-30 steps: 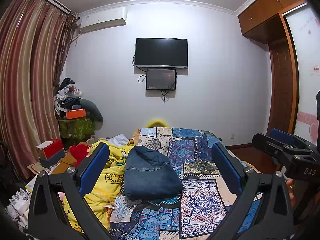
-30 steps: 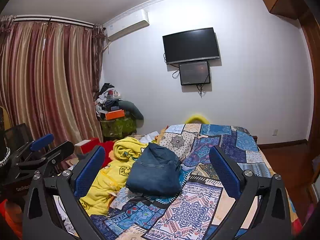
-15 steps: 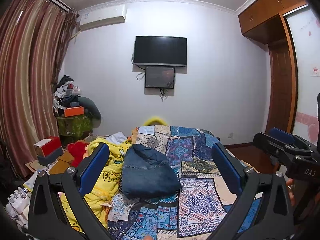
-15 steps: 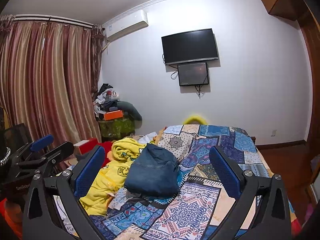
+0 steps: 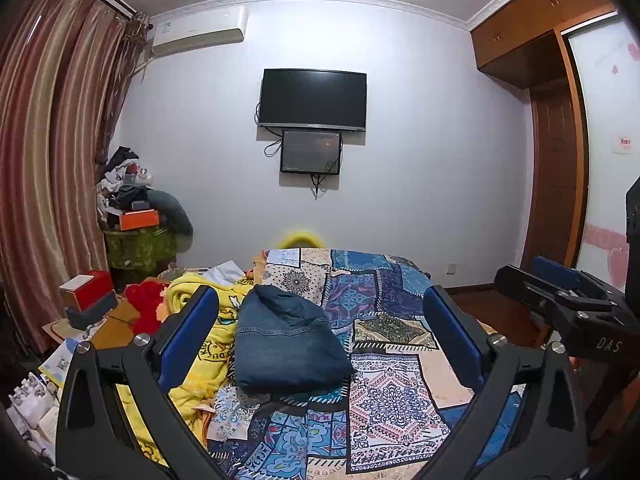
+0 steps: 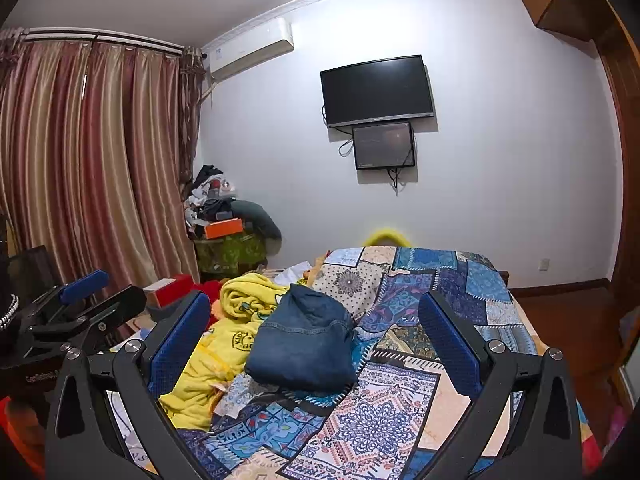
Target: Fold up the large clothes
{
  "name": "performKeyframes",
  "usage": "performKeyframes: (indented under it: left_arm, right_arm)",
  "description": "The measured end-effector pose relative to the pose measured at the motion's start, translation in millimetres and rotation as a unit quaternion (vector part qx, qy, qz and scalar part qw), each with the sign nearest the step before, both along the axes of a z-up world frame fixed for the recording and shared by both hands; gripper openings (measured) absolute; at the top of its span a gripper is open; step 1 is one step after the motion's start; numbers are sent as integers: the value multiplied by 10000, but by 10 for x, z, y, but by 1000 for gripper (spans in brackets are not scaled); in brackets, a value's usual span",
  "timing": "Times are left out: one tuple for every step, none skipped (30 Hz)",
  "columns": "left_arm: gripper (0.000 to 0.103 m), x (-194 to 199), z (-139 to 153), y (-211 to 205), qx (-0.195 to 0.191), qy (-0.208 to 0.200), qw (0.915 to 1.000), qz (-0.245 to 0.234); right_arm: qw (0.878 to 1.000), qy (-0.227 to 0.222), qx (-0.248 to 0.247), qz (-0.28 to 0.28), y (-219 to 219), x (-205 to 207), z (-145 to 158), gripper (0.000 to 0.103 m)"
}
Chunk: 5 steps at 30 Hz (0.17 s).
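Observation:
A folded blue denim garment [image 5: 286,346] [image 6: 306,346] lies in a compact bundle on the patchwork bedspread [image 5: 394,392] [image 6: 384,412]. A crumpled yellow garment [image 5: 200,344] [image 6: 224,344] sits to its left. My left gripper [image 5: 320,336] is open, held back from the bed and above it, with nothing between its blue pads. My right gripper [image 6: 314,340] is also open and empty, framing the denim bundle from a distance. Each gripper shows at the edge of the other's view, the right gripper [image 5: 560,300] and the left gripper [image 6: 80,312].
A red plush item [image 5: 144,304] and a red box [image 5: 86,288] lie left of the bed beside striped curtains [image 5: 48,180]. A cluttered pile [image 5: 136,216] fills the corner. A television [image 5: 312,98] hangs on the far wall. A wooden wardrobe [image 5: 560,160] stands at right.
Both views have drifted slightly, so the bed and wall sit a little lower and to the left in frame. The denim bundle has not moved and both grippers stay open.

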<state>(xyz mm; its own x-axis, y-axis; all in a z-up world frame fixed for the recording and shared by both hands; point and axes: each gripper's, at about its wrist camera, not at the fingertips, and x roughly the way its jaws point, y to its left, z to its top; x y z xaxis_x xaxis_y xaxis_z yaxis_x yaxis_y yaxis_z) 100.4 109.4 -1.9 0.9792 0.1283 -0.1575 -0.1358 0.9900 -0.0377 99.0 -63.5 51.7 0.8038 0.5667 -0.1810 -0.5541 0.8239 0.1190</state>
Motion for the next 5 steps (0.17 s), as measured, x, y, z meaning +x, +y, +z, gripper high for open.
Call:
performKeyframes:
  left_arm:
    - [103,-4,-1,1,1,-3,10000,-5]
    - [103,-2,-2,-1,-4,2,10000,-1]
    - [103,-4,-3,3,-13,7,10000,-6]
    - [103,0,-4,1,-11,16,10000,-14]
    - [103,4,-6,5,-8,31,10000,-24]
  right_arm:
    - [10000,6,2,-1,0,0,1,103]
    - [10000,12,8,-1,1,-2,2,103]
    - [10000,18,9,2,2,-1,5,103]
    - [10000,22,7,3,5,1,8,103]
    - [10000,21,-1,0,7,9,6,103]
